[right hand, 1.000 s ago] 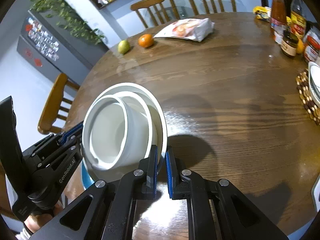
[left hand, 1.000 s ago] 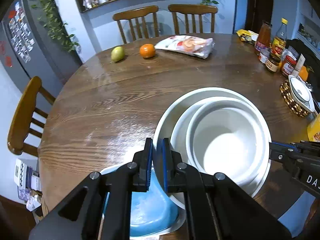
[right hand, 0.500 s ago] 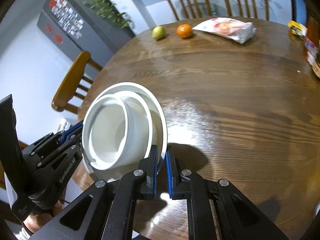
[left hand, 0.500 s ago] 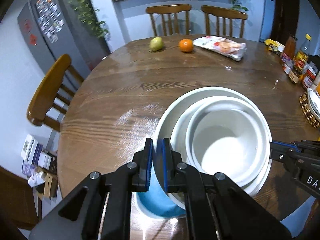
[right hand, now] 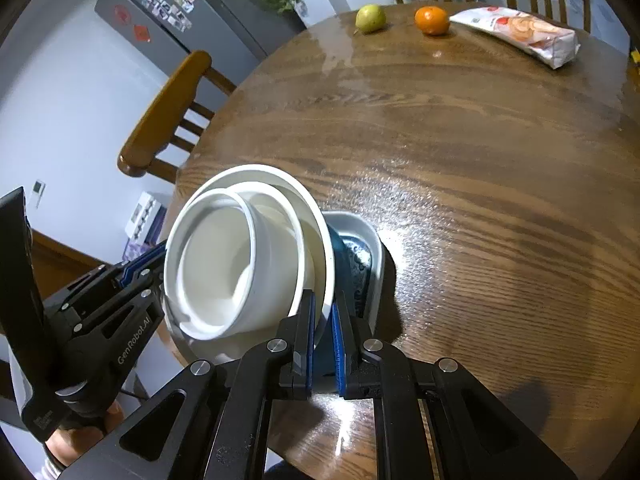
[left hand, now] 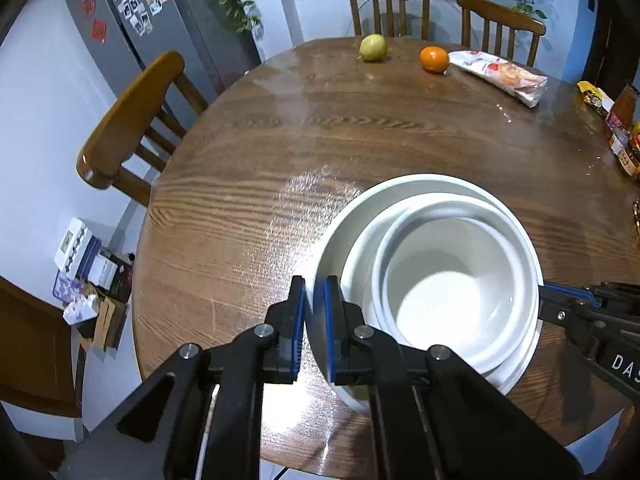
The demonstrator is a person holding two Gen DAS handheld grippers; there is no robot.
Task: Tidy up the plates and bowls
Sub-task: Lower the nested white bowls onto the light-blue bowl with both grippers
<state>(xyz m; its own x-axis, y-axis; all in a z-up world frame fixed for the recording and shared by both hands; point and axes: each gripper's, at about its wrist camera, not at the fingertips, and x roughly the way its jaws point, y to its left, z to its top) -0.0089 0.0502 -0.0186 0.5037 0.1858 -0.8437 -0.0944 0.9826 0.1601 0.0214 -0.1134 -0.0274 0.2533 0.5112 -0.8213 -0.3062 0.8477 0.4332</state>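
A stack of white bowls [left hand: 440, 280] nested in a wide white plate is held level above the round wooden table [left hand: 360, 128]. My left gripper [left hand: 314, 320] is shut on the plate's left rim. My right gripper [right hand: 322, 336] is shut on its opposite rim, and the stack also shows in the right wrist view [right hand: 240, 256]. Under the stack, a blue dish with a white rim [right hand: 356, 256] sits on the table near its front edge. The left wrist view does not show the blue dish.
A green pear [left hand: 373, 48], an orange [left hand: 434, 59] and a snack bag [left hand: 500, 76] lie at the table's far side. Jars and bottles [left hand: 622, 128] stand at the right edge. Wooden chairs [left hand: 136, 120] surround the table. A fridge [left hand: 132, 20] stands at the left.
Both grippers carried the stack toward the table's front left edge. The blue dish left the left wrist view and now shows below the stack in the right wrist view.
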